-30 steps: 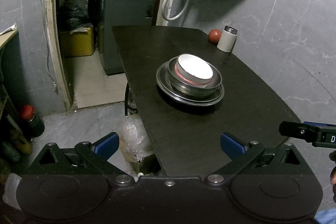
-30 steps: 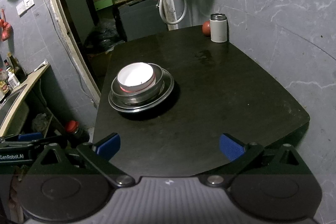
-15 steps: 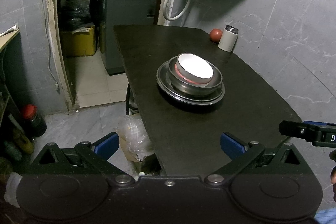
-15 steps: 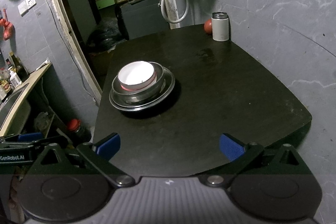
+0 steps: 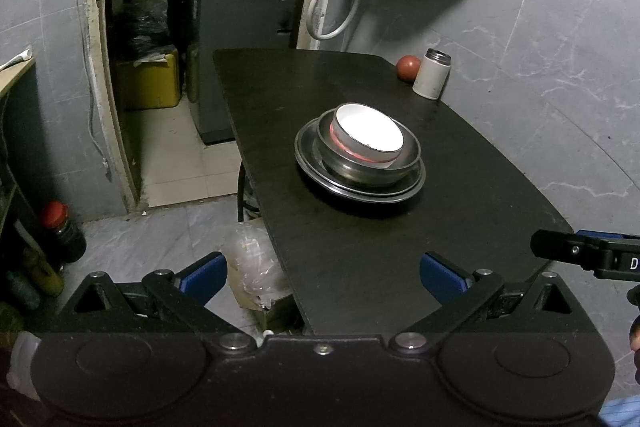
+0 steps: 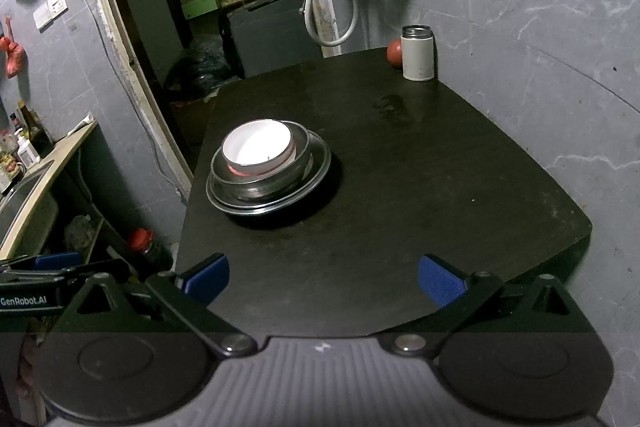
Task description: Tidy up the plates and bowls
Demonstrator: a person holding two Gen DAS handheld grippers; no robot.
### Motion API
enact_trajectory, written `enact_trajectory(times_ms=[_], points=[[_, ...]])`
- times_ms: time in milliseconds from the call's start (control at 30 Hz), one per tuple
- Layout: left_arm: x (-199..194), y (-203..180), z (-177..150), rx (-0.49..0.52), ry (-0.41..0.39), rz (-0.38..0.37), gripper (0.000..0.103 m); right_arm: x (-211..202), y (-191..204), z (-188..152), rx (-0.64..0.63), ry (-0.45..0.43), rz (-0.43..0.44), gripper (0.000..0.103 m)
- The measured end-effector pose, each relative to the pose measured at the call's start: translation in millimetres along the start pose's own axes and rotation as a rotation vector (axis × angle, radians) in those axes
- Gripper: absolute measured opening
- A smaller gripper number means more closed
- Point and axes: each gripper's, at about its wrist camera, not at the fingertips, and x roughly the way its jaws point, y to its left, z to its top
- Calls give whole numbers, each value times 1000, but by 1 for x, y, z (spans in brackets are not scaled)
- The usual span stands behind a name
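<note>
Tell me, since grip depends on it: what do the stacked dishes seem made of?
The plate and larger bowl look like polished stainless steel: grey, mirror-like glints. The white bowl nested inside looks glossy and opaque, ceramic or melamine; the pictures cannot settle which.

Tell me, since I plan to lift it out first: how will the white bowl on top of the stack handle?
The white bowl with a red band looks rigid and smooth, so probably slippery and chip-prone. It sits tilted inside the steel bowl, which rests on the round steel plate, so it may rock or clink.
</note>
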Motion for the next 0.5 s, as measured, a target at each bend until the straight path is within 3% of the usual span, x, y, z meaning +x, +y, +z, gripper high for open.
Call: enact_trajectory(times_ms=[500], points=[[4,6,1,-55,32,-32,102,1,1,2,-1,6,-4,103]])
